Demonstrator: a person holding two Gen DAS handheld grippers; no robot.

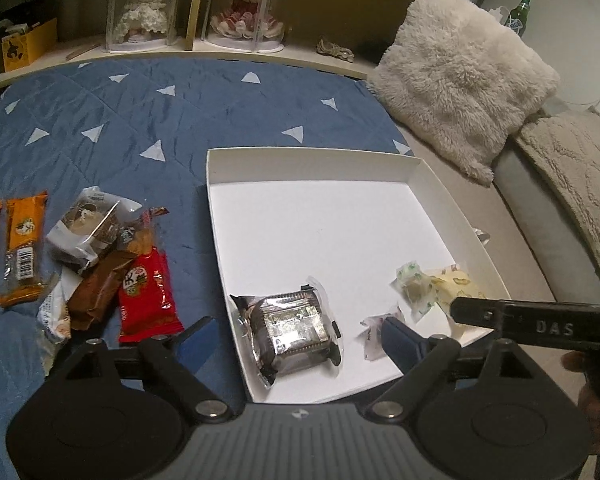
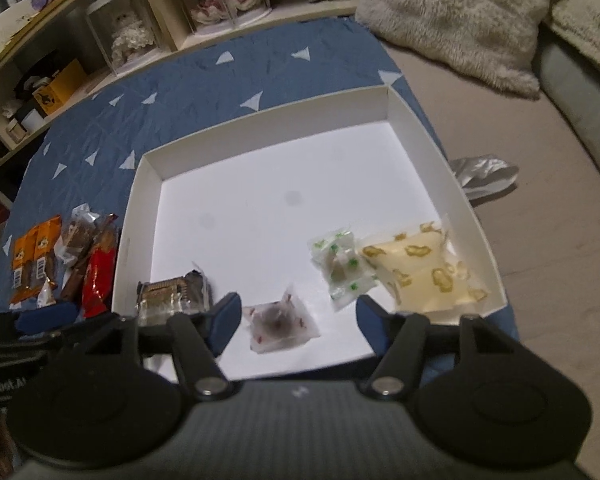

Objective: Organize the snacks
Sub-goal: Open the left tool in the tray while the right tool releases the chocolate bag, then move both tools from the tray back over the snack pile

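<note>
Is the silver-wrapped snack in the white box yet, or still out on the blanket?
In. The silver-wrapped snack lies flat on the floor of the white box, near its front left corner, and neither tool touches it.

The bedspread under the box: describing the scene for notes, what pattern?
Blue quilted bedspread with white triangles; left wrist view shows it best.

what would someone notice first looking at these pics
The white box on the blue quilt draws the eye first, with a few wrapped snacks lying along its near side: a silver pack, a small clear packet, a green-dotted one and a yellow pack. Left of the box, a loose pile of snacks waits on the quilt, the red pack brightest. Both grippers, left and right, hang open over the box's near edge.
</note>
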